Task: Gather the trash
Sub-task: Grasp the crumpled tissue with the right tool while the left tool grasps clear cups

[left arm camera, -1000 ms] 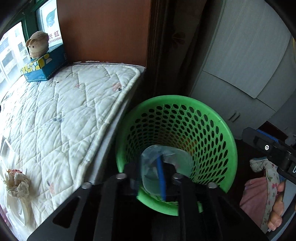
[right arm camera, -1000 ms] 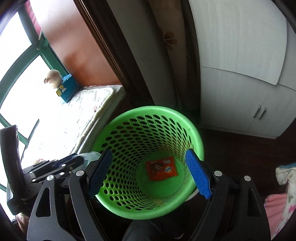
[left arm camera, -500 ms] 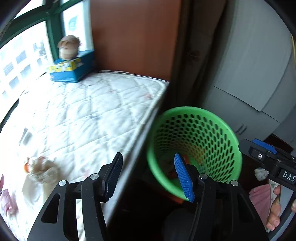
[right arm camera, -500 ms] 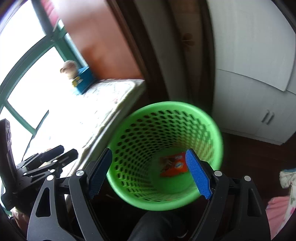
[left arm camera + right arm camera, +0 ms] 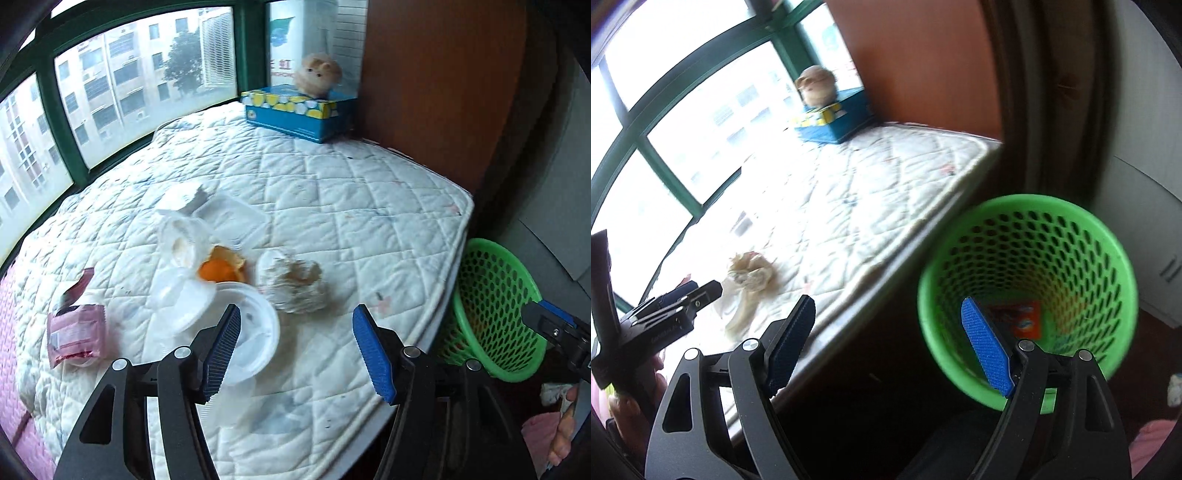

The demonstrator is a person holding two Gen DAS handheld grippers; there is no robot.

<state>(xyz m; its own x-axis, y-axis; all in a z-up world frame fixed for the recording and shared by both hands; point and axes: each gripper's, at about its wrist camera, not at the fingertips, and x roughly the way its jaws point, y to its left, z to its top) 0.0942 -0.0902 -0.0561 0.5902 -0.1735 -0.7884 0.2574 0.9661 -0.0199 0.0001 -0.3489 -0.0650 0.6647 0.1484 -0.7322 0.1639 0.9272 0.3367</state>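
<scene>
My left gripper (image 5: 295,347) is open and empty above the white quilted mattress (image 5: 332,206). Just beyond its fingers lie a crumpled tissue wad (image 5: 293,282), a white plastic lid (image 5: 251,332), orange peel (image 5: 219,267), clear plastic containers (image 5: 229,218) and a pink wrapper (image 5: 75,332). The green mesh bin (image 5: 495,314) stands on the floor to the right of the mattress. My right gripper (image 5: 886,332) is open and empty beside the bin (image 5: 1027,291), which holds an orange wrapper (image 5: 1019,319). The tissue wad also shows in the right wrist view (image 5: 750,277).
A blue tissue box (image 5: 299,112) with a plush toy (image 5: 319,74) on it sits at the mattress's far corner by the window (image 5: 129,92). A brown wood panel (image 5: 443,85) and white cabinets (image 5: 1145,240) stand behind the bin. Pink cloth (image 5: 535,432) lies on the floor.
My left gripper opened over the bin, let go of the clear plastic piece, then swung left over the mattress trash. My right gripper shifted left, off the bin's opening.
</scene>
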